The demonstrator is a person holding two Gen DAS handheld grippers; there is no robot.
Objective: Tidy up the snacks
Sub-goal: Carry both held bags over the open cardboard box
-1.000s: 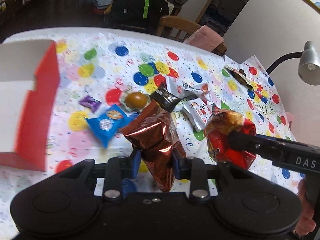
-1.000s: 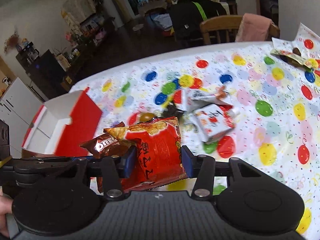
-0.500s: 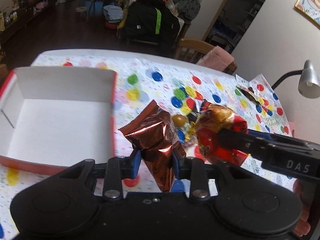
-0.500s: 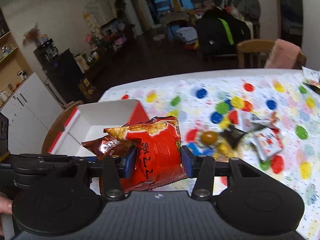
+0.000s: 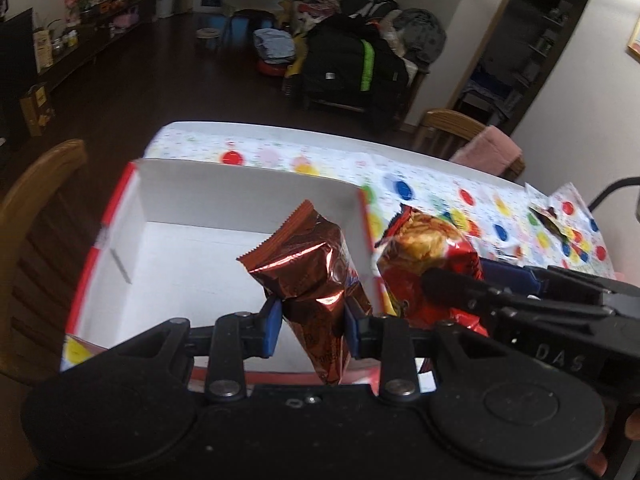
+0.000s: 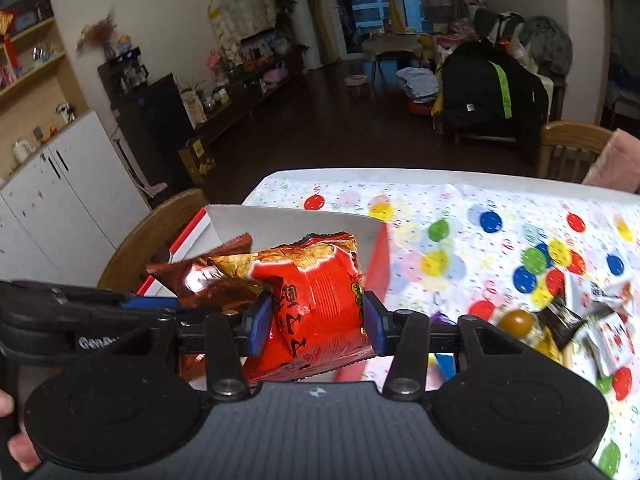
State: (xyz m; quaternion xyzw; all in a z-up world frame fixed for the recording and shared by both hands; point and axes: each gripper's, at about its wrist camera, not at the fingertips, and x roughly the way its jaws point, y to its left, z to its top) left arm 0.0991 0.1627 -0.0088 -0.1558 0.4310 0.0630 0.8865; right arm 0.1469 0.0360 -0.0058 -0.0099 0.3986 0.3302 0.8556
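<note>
Now mid-carry: your left gripper [image 5: 310, 322] is clamped on the brown foil pkt [image 5: 310, 264], over the white box [image 5: 192, 256]. Right gripper [image 6: 316, 320] pinches the red chip bag [image 6: 316, 292] at the box's right wall. Next: lower, release inside.

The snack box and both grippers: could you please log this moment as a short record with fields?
left gripper: shut on brown foil packet, held above the box
right gripper: shut on red chip bag, near the box's right wall
box: white inside, red outside, open, no snacks visible in it
tablecloth: white with coloured dots
loose snacks: small pile lying right of the box
chair: wooden, left of the box
</note>
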